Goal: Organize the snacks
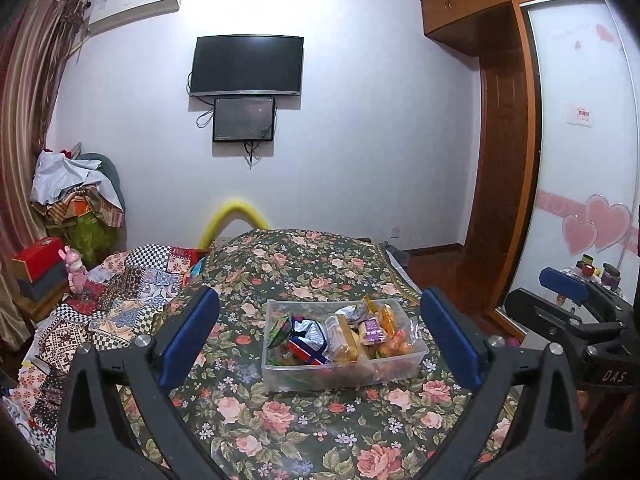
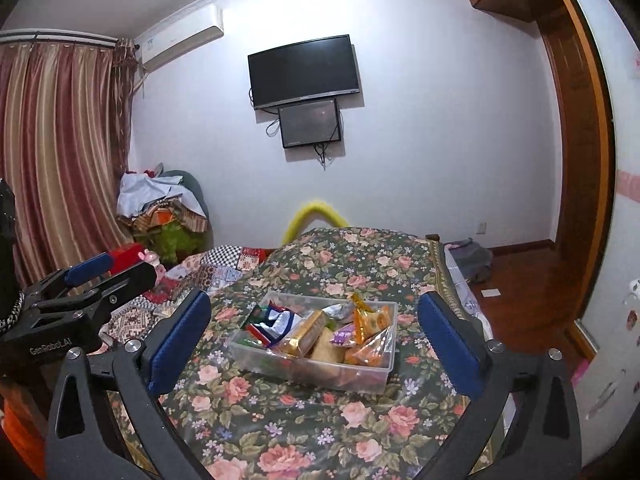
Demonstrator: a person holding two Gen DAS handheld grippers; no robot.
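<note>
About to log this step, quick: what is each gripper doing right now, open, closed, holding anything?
Left gripper: open, fingers wide apart, holding nothing.
Right gripper: open, fingers wide apart, holding nothing; the snack bin sits untouched on the floral cloth.

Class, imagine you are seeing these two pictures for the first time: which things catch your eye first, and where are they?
A clear plastic box crammed with bright snack packets sits mid-scene on the rose-patterned cloth. High on the pale back wall hangs a dark television, a smaller screen just beneath it.
</note>
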